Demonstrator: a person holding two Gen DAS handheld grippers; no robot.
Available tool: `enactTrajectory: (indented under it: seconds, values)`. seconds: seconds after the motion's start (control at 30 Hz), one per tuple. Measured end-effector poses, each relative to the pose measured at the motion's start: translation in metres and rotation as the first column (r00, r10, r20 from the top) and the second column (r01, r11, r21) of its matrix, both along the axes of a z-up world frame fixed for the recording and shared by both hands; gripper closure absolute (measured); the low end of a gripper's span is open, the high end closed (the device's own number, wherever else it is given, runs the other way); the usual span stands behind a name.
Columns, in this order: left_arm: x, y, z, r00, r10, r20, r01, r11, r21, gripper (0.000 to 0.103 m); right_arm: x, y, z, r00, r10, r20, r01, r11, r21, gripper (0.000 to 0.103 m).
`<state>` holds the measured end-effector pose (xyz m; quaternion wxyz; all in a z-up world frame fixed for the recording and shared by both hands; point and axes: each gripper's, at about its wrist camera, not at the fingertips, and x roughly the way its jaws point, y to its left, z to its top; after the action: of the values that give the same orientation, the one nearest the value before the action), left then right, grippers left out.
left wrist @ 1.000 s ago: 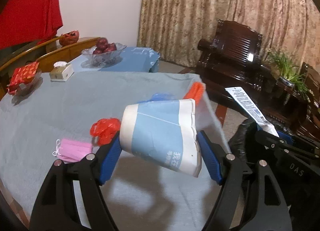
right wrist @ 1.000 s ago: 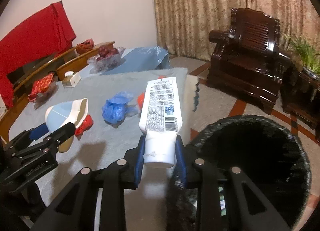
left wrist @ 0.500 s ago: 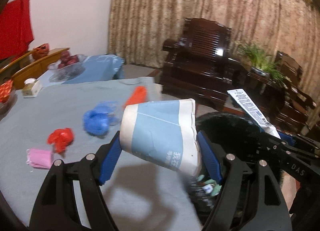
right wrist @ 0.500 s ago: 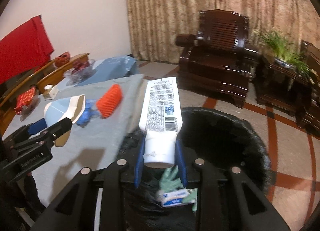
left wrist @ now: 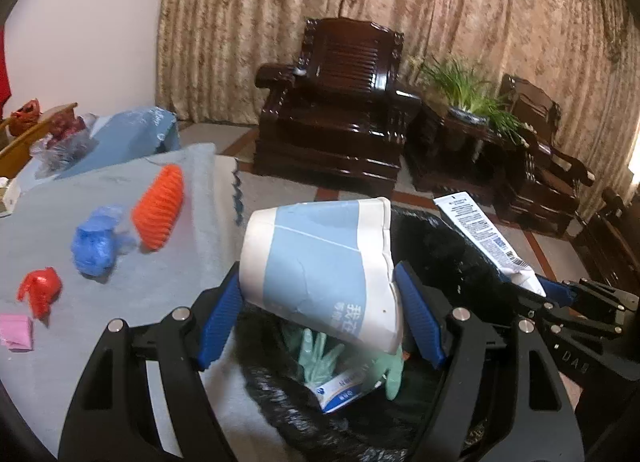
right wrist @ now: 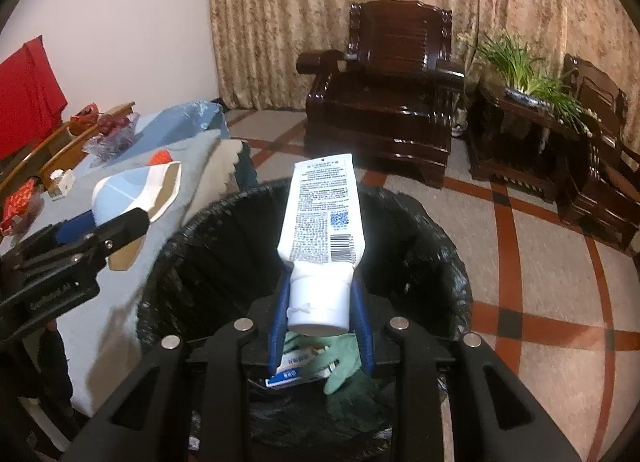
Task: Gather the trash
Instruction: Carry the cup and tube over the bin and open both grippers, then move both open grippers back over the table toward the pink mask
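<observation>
Paper cup (left wrist: 320,262) and white tube (right wrist: 320,222) held over the black-lined trash bin (right wrist: 420,230).

At frame centre the left tool (left wrist: 320,314) is clamped on the crushed blue-and-white cup; the right tool (right wrist: 320,318) is clamped on the tube's cap end, label up. Inside the bin lie green gloves (left wrist: 320,354) and a small box (left wrist: 340,390). At left, the grey-covered bench (left wrist: 100,362) carries an orange ribbed piece (left wrist: 158,208), a blue wad (left wrist: 96,246), a red scrap (left wrist: 38,290) and a pink mask (left wrist: 14,332).
</observation>
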<state>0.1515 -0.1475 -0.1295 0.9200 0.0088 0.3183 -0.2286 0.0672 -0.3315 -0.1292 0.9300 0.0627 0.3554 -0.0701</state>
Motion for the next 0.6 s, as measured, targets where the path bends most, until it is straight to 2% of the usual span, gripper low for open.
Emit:
enactTrajectory:
  seconds: [0.13,0.23,0.37,0.4,0.47,0.5,0.57,0.6]
  values:
    - [0.006,-0.008,-0.011,0.999,-0.016,-0.030,0.016,1.000,0.006,0.030,0.001,-0.003,-0.012,1.000,-0.003,-0.028,0.003,1.000,0.007,0.074]
    - [0.009,-0.008,-0.015,0.998,-0.028,-0.050,0.028,1.000,-0.001,0.025,0.003,-0.006,-0.018,0.999,-0.001,-0.050,0.001,1.000,0.004,0.073]
    - [0.010,-0.005,-0.016,0.996,-0.040,-0.075,0.037,0.999,-0.030,0.014,0.002,-0.010,-0.022,0.998,-0.028,-0.058,0.027,0.999,-0.023,0.042]
    - [0.011,-0.003,-0.016,0.996,-0.036,-0.076,0.033,0.999,-0.034,0.013,0.002,-0.010,-0.022,0.998,-0.033,-0.059,0.031,0.999,-0.026,0.039]
    - [0.011,0.002,-0.015,0.997,-0.023,-0.075,0.020,0.999,-0.037,0.013,-0.001,-0.011,-0.020,0.997,-0.050,-0.051,0.048,0.998,-0.032,0.025]
    - [0.011,0.003,-0.013,0.997,-0.016,-0.072,0.013,0.999,-0.037,0.013,-0.002,-0.012,-0.019,0.998,-0.053,-0.044,0.052,0.998,-0.030,0.022]
    - [0.011,0.010,-0.010,0.998,0.003,-0.062,-0.005,0.999,-0.040,0.012,-0.002,-0.014,-0.016,0.998,-0.056,-0.031,0.055,0.998,-0.026,0.011]
    - [0.011,0.015,-0.008,0.998,0.017,-0.055,-0.020,0.999,-0.040,0.012,-0.002,-0.013,-0.014,0.998,-0.055,-0.021,0.055,0.998,-0.023,0.009]
